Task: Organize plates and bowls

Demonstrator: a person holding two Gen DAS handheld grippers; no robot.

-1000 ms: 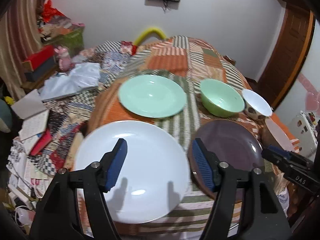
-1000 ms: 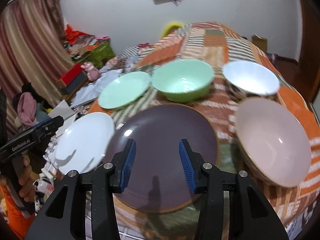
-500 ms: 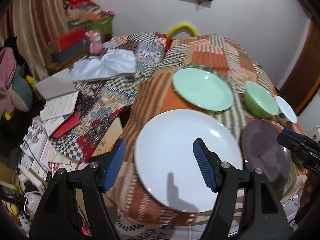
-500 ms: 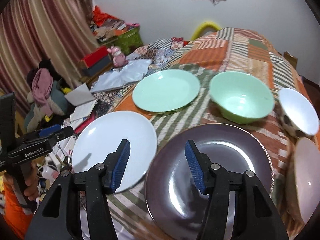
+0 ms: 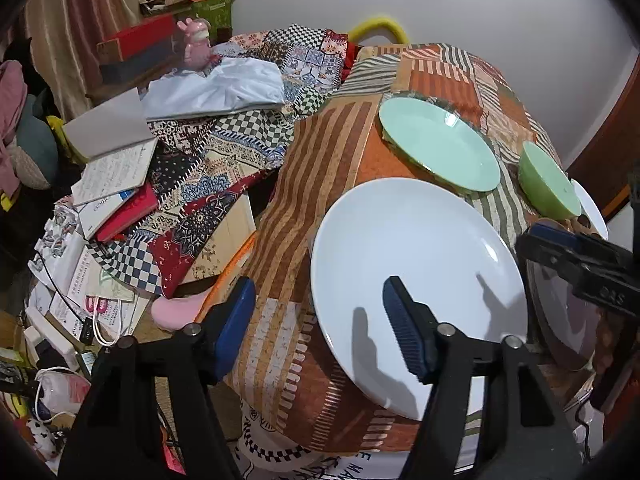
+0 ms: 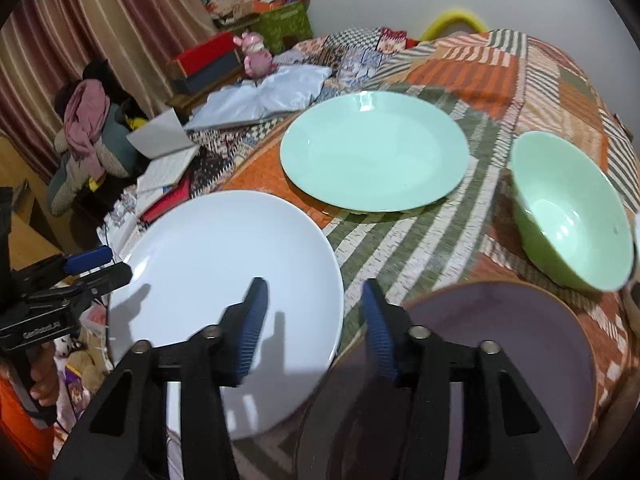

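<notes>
A large white plate point(image 5: 416, 272) point(image 6: 216, 272) lies at the near left corner of the patchwork table. My left gripper point(image 5: 320, 326) hovers over its left rim, which lies between the closing jaws, pads clear of it. My right gripper point(image 6: 316, 324) hangs over the plate's right rim, jaws closing and likewise not touching. A purple plate point(image 6: 500, 360) sits just right of it. Behind are a green plate point(image 6: 376, 152) and a green bowl point(image 6: 572, 212). The white bowl point(image 5: 592, 212) peeks out at the far right.
Left of the table, a lower surface holds books and papers point(image 5: 116, 176), a white cloth point(image 5: 224, 88) and a pink toy point(image 5: 194, 42). The table edge point(image 5: 280, 360) drops off by the left gripper. A hand point(image 6: 40, 380) holds the left gripper point(image 6: 104, 266).
Both grippers swung left and came lower. The left one went from over the white plate's middle to its left rim; the right one left the purple plate for the white plate's right rim and narrowed.
</notes>
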